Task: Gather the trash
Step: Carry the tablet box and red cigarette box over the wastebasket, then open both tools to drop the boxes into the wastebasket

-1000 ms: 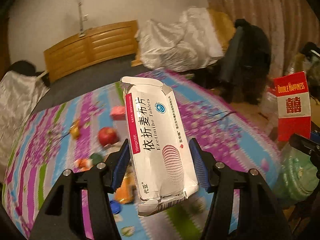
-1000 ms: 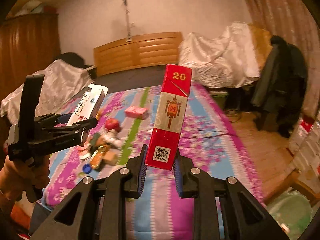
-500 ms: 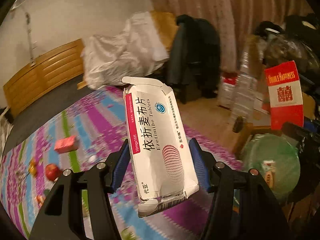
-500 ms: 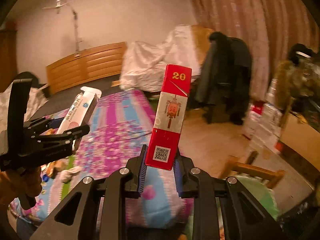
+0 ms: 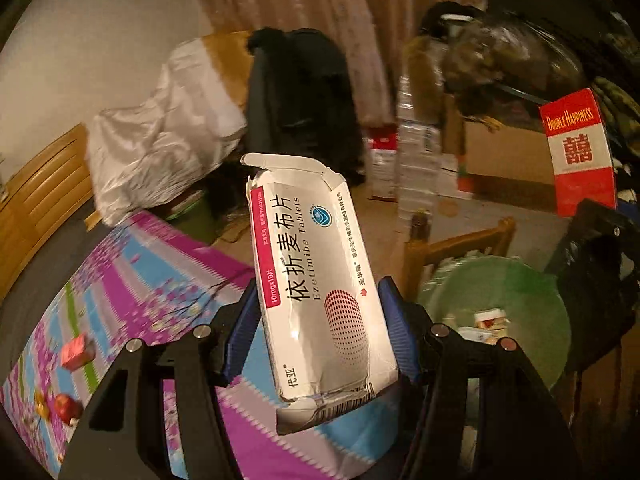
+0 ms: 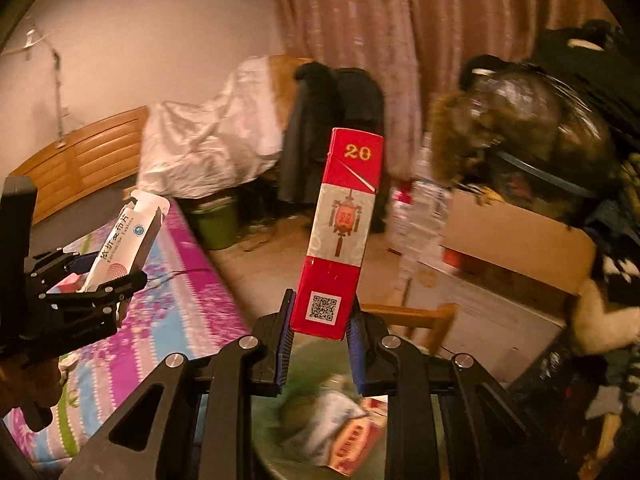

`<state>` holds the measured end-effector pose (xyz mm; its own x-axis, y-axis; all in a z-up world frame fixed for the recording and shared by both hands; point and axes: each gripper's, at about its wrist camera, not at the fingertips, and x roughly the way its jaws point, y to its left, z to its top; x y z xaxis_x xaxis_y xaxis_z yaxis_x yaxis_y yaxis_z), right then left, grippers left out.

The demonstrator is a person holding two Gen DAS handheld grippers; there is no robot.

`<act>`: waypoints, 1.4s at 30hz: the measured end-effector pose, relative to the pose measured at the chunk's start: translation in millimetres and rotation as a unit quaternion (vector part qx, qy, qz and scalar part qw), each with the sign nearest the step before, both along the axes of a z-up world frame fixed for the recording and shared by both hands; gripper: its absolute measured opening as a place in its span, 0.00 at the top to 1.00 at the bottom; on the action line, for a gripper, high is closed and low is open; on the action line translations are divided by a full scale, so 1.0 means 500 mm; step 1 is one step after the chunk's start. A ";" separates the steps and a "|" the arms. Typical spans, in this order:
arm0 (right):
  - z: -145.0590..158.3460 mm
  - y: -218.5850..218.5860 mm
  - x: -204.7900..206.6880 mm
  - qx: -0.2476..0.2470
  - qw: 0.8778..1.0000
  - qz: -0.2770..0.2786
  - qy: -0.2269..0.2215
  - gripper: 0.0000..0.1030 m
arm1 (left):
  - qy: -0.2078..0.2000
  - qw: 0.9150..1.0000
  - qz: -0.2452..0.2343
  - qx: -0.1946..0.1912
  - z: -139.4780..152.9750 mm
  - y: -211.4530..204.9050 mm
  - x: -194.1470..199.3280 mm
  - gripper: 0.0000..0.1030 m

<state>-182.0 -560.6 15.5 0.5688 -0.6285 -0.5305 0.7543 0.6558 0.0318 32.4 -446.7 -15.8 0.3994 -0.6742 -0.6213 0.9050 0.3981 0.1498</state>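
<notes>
My left gripper (image 5: pixel 318 332) is shut on a white tablet box (image 5: pixel 316 280) with a torn open top, held upright over the bed's edge. It also shows in the right wrist view (image 6: pixel 120 246). My right gripper (image 6: pixel 320 334) is shut on a red cigarette carton (image 6: pixel 340 232), held upright above a green-lined trash bin (image 6: pixel 320 432) with wrappers inside. In the left wrist view the carton (image 5: pixel 578 152) is at the far right, and the bin (image 5: pixel 520 296) sits just right of my left gripper.
The bed with a striped purple sheet (image 5: pixel 132 280) holds an apple (image 5: pixel 66 406) and a small red box (image 5: pixel 78 356). A wooden stool (image 5: pixel 456 248) stands behind the bin. Cardboard boxes (image 6: pixel 512 240), stacked bottles and dark coats crowd the floor beyond.
Both grippers have swung right, away from the bed and toward the green bin, still holding their boxes. The bin now lies directly under the right gripper.
</notes>
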 end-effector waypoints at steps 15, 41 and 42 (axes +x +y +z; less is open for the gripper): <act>-0.067 -0.053 -0.139 0.031 0.994 -0.084 0.056 0.75 | 0.032 0.990 -0.129 0.043 -0.050 -0.160 -0.143 0.45; -0.161 -0.056 -0.105 0.092 0.991 -0.061 0.071 0.75 | 0.054 0.979 -0.172 0.096 -0.139 -0.187 -0.181 0.44; -0.161 -0.060 -0.106 0.094 0.991 -0.059 0.070 0.75 | 0.055 0.979 -0.171 0.097 -0.141 -0.187 -0.179 0.44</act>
<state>-234.8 -590.4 -65.0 0.4098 -0.5691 -0.7129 0.8311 0.5551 0.0346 -57.2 -540.2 -86.4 0.0950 -0.6211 -0.7779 0.9953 0.0429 0.0873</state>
